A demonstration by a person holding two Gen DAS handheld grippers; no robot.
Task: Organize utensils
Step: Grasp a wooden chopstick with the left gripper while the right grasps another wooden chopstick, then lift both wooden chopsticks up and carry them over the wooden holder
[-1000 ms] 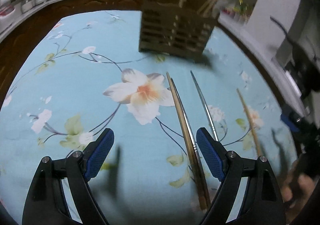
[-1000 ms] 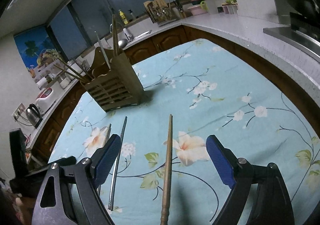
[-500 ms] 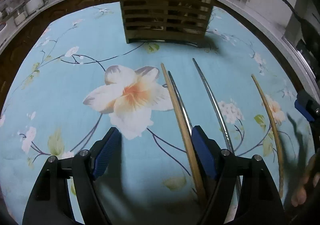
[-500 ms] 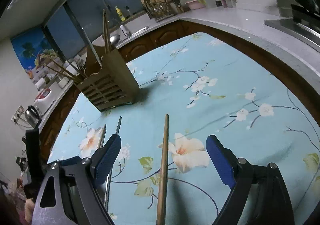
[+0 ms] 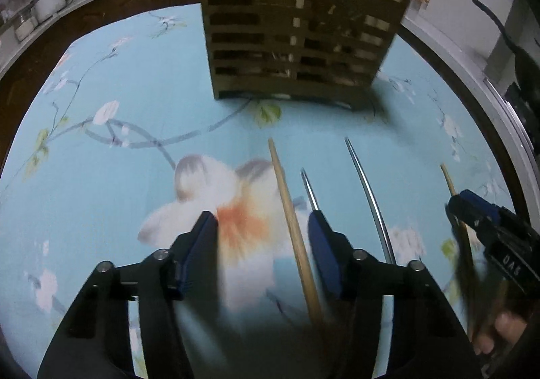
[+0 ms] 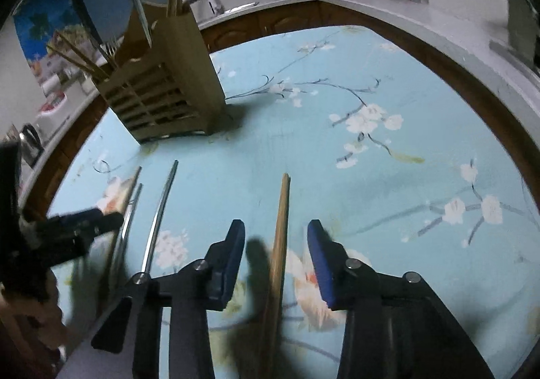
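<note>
Straddling a wooden chopstick [image 5: 293, 230], the left tool [image 5: 261, 237] hovers with jaws parted, not gripping. Nearer than the slatted wooden holder [image 5: 297, 51] on the floral bench [image 5: 101, 176] lie two metal chopsticks [image 5: 369, 193]. The right tool [image 6: 274, 245], also parted, brackets another wooden chopstick [image 6: 279, 237].

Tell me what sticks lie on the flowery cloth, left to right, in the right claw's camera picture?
Wooden chopstick → short metal chopstick → long metal chopstick → second wooden chopstick, which lies between the fingers of the right claw.
</note>
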